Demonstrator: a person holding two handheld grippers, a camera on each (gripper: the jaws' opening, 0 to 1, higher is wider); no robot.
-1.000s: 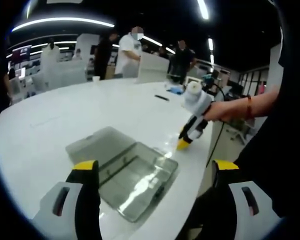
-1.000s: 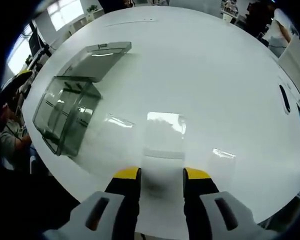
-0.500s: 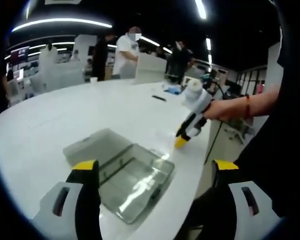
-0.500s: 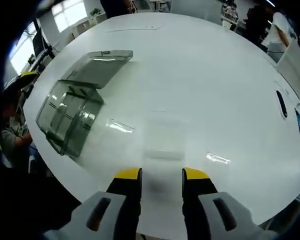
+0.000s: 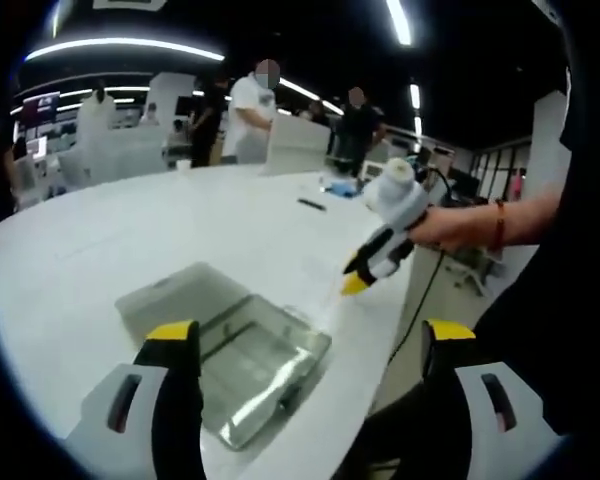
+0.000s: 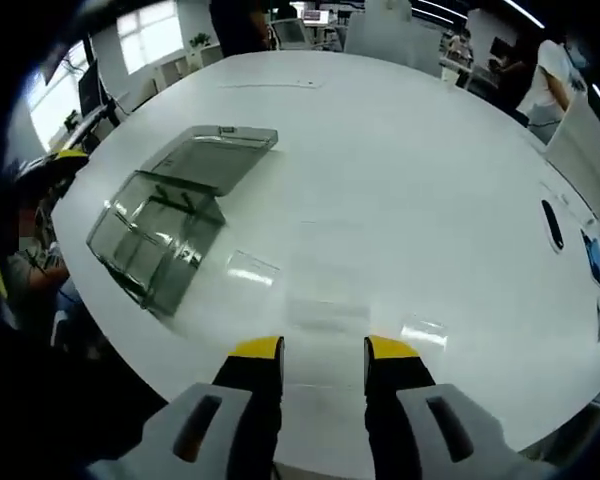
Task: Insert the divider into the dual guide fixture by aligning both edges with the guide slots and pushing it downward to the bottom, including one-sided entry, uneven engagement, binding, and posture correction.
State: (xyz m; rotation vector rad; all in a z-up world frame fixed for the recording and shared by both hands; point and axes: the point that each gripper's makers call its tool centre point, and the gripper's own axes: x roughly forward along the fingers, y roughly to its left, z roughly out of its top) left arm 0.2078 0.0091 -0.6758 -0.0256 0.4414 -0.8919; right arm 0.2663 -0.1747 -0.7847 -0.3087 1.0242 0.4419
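Fixture (image 6: 155, 235) clear boxy plastic, lid open; glossy white table (image 6: 410, 190).

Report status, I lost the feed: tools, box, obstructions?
Left tool open, empty. Right tool open, empty, above white table. Clear hinged plastic box lying open, untouched. Divider not identifiable.
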